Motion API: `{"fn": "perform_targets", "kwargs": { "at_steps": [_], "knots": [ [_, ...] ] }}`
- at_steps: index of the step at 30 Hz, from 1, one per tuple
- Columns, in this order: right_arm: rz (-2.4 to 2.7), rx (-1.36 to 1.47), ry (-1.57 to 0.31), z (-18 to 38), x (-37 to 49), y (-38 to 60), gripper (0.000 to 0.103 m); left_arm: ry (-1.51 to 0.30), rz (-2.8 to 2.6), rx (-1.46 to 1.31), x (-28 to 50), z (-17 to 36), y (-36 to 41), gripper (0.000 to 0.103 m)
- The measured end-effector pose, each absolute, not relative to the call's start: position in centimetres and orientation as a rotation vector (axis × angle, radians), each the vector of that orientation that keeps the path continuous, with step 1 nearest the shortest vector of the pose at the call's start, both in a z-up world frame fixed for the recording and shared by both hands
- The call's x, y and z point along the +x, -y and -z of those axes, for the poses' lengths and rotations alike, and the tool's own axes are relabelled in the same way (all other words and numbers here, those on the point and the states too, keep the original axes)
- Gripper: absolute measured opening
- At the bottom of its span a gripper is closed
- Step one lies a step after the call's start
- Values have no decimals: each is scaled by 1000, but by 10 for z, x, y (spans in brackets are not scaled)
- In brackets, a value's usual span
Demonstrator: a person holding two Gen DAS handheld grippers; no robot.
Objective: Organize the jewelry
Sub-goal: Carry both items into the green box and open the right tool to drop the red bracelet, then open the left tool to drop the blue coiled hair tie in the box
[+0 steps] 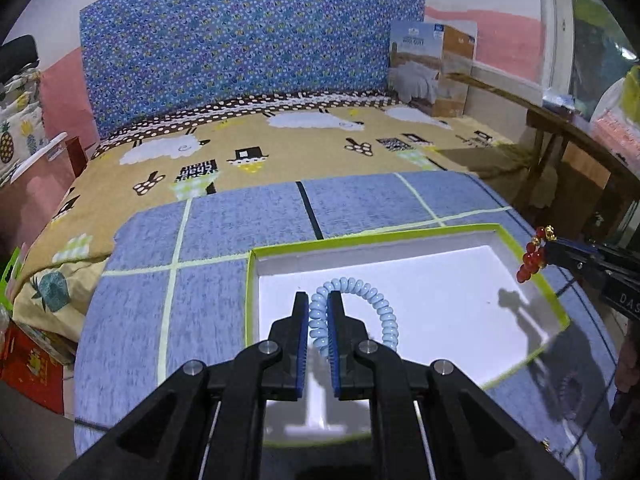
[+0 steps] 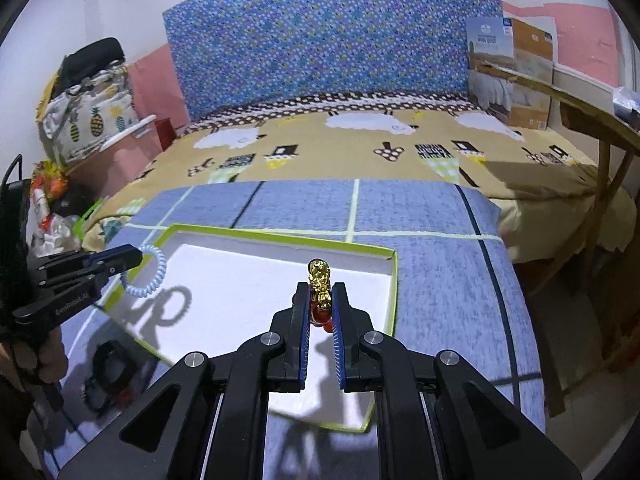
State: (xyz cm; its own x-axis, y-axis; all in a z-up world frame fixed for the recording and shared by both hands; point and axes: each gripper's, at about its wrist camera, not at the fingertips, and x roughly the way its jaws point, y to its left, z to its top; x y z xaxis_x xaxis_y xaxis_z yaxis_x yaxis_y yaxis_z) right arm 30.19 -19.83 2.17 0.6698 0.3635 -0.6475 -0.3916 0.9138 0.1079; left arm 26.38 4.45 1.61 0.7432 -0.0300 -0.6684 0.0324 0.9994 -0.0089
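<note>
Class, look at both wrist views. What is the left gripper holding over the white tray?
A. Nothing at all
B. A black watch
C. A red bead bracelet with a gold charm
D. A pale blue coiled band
D: the left gripper has its jaws shut on the pale blue coiled band, above the white tray, while the red bead bracelet sits in the right gripper.

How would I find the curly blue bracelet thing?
Look at the white tray with the green rim on the blue mat. Above its left part, the left claw pinches the pale blue coil bracelet. The other held bracelet is red beads.
</note>
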Motion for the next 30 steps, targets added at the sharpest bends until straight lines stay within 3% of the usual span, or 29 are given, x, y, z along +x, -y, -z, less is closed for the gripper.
{"fn": "perform_targets", "kwargs": {
  "at_steps": [20,30],
  "knots": [
    [-384,-12,-835,12,367,196,11,-867,15,-11,319,20,-57,11],
    [-366,-17,-816,4,360,203,19,-843,28,-54,313,14,-63,11]
  ]
}}
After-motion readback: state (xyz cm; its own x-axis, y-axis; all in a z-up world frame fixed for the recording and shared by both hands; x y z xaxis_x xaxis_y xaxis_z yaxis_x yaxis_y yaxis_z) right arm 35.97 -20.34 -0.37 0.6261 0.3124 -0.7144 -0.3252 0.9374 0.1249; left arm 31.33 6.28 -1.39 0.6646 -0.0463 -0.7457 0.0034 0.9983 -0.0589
